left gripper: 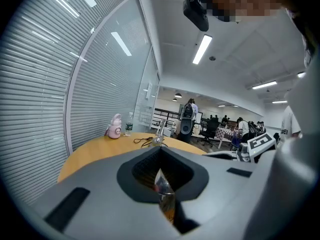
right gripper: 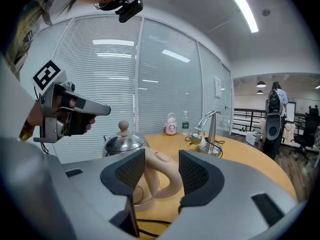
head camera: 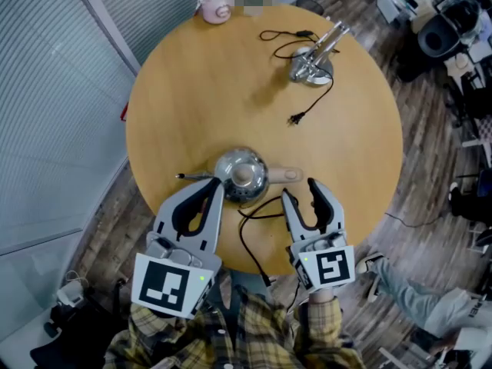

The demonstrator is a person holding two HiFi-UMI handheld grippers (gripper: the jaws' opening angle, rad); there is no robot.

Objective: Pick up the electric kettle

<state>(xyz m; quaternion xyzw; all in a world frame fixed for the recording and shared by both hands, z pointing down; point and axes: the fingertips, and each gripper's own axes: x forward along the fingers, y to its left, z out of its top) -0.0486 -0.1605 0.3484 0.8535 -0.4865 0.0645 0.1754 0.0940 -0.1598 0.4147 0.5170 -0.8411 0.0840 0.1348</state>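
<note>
The electric kettle point(head camera: 241, 175) is shiny steel with a knobbed lid and stands near the front of the round wooden table point(head camera: 192, 91). Its beige handle point(head camera: 284, 175) points right. My right gripper point(head camera: 301, 193) is open, its tips just short of the handle's end. In the right gripper view the handle point(right gripper: 161, 176) shows in the gap between the two ribbed pads point(right gripper: 131, 170), which stand clear of it. My left gripper point(head camera: 214, 187) is shut with nothing in it, its tip beside the kettle's near left side. In the left gripper view the left gripper point(left gripper: 161, 170) hides the kettle.
A black power cord point(head camera: 247, 233) runs from the kettle over the table's near edge. A silver tap-like stand point(head camera: 314, 60) with its own cord lies at the far right, and a small pink bottle point(head camera: 217, 0) at the far edge. Glass walls with blinds stand at the left.
</note>
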